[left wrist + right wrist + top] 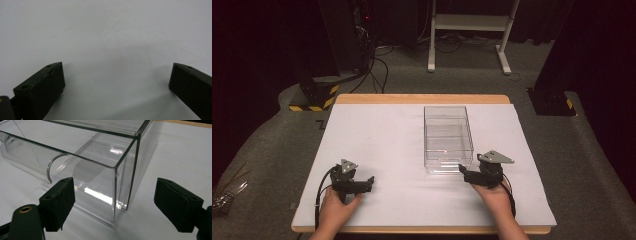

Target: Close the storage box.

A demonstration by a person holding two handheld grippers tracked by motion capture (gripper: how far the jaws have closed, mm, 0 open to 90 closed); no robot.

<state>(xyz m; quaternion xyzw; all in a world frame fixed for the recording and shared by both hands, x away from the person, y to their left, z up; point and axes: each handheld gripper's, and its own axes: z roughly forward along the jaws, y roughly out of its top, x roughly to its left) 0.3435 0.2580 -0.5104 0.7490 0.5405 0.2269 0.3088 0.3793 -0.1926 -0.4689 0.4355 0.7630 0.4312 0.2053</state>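
1. The clear box [448, 139] is sitting on the worktop [377, 145], at about eleven o'clock from the right gripper [468, 172].
2. That gripper's fingers [60, 202] are gaping wide, gripping nothing; aim them squarely astride the near corner wall.
3. The left gripper [368, 183], also spread and empty, is resting well apart.

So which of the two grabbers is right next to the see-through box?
The right gripper, in the person's right hand. Its open jaws point at the near corner of the clear box. The left gripper rests far off, over bare white table.
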